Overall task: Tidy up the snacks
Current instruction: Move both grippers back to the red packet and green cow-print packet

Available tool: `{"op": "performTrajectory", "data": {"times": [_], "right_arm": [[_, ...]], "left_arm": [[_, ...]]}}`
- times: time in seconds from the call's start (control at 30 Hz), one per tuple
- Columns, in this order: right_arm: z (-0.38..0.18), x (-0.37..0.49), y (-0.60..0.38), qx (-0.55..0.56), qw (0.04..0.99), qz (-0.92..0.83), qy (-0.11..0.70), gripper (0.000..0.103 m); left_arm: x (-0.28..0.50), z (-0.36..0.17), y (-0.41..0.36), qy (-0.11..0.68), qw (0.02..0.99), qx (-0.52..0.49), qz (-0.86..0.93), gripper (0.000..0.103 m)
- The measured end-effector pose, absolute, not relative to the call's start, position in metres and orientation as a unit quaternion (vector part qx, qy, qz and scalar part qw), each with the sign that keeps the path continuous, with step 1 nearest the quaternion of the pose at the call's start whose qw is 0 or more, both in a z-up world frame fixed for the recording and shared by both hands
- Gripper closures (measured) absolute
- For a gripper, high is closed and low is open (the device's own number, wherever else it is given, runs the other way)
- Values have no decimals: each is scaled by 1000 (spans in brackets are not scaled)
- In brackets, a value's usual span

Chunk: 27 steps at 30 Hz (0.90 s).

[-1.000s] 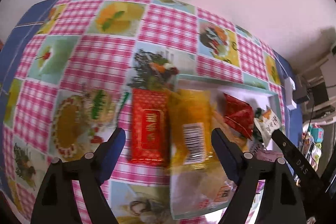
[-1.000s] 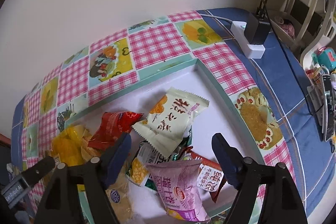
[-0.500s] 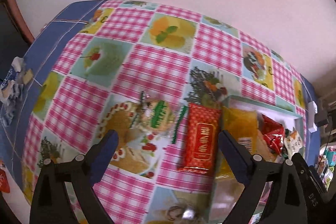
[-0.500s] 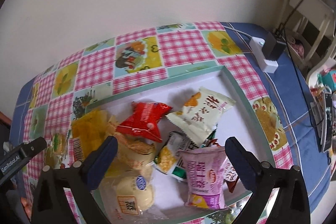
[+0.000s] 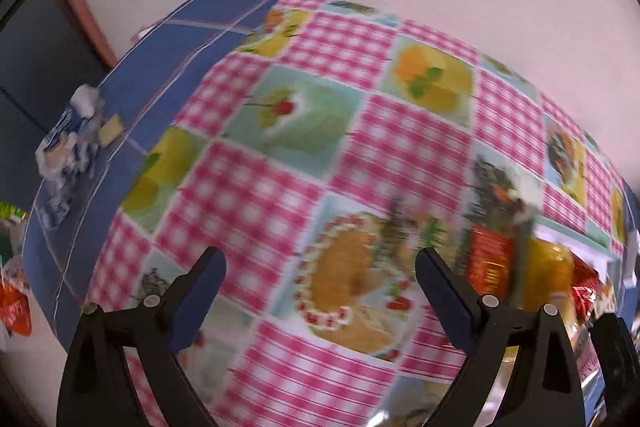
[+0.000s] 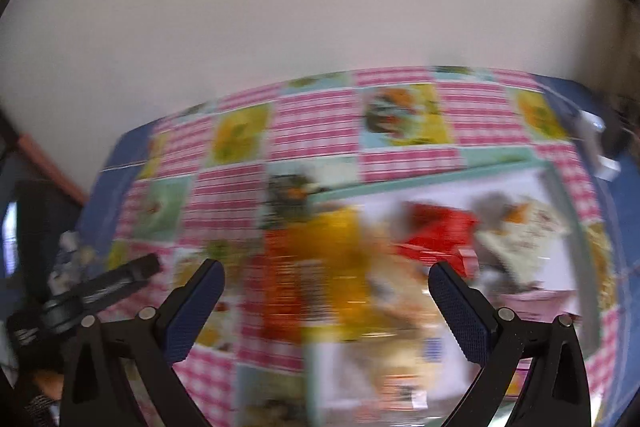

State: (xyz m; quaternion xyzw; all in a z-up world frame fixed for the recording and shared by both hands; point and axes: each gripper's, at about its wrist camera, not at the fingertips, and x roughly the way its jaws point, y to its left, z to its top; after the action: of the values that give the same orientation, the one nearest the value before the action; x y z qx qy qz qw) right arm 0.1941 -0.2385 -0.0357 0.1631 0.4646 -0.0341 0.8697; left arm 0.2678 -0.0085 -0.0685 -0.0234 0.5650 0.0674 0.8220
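My left gripper (image 5: 320,279) is open and empty, held above the pink checked tablecloth (image 5: 340,131), left of the snacks. A red snack pack (image 5: 490,259) lies on the cloth beside a yellow pack (image 5: 548,275) at the tray's left edge. My right gripper (image 6: 326,287) is open and empty above the same red pack (image 6: 280,279) and yellow pack (image 6: 340,259). The white tray with a green rim (image 6: 408,183) holds a red bag (image 6: 440,235), a white bag (image 6: 528,231) and other packs. The right wrist view is blurred.
A crumpled blue-and-white wrapper (image 5: 68,143) lies at the table's left blue border. A white power adapter (image 6: 600,147) sits at the far right of the table. A wall stands behind the table. The left gripper's body (image 6: 88,291) shows at the left of the right wrist view.
Both grippers have pulled back and swung left. The tray and snacks have shifted to the right in both views. Both stay open and empty.
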Motion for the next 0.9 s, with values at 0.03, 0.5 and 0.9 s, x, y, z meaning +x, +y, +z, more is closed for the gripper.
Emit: {"op": "performTrajectory", "data": {"times": [0.03,0.5,0.9], "right_arm": [[-36,196,-231,162,870,-26,465,0],[-74,225,-153,149,849,62,504,2],[-111,238,-150,142,831,47,536,2]], "left_arm": [[269,-69,-1,566,821,-27,73,7],[279,-98,51,594,795,-71,101,7],[288,-112,56,603,788,-98,80,7]]}}
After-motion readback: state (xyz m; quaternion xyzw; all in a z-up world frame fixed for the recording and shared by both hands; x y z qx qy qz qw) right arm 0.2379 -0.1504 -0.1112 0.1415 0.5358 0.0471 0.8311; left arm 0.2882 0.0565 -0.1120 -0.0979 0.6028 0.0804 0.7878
